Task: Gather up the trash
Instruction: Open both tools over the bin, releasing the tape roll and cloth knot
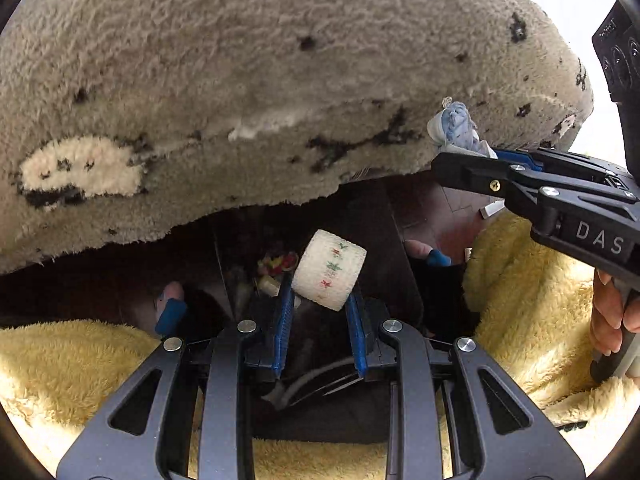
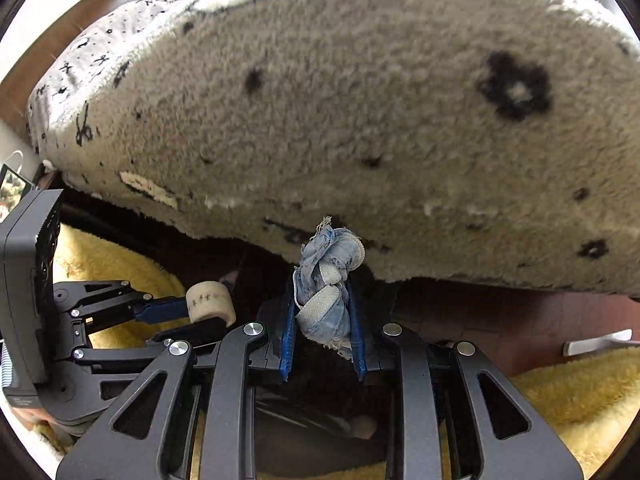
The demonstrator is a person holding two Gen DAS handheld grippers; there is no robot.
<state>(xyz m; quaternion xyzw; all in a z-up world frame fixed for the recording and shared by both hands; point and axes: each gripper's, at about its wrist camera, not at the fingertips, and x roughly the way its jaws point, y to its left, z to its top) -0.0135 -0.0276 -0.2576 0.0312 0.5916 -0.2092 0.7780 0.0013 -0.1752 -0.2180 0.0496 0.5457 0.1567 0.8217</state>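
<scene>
Both tongs loaded, held below the edge of a beige shaggy blanket with black flower marks.

Left gripper: blue-padded fingers clenched on a white cylindrical roll of bandage tape printed with small red and green stars; roll tilted, sitting at the fingertips, at 12 o'clock from the jaws. In the right wrist view the same roll shows at 9 o'clock. Right gripper: clenched on a crumpled wad of pale blue frayed fabric, its top reaching the blanket's lower edge; touching or not, cannot tell. Yellow fluffy fabric lies beneath, at 4 and 8 o'clock.
</scene>
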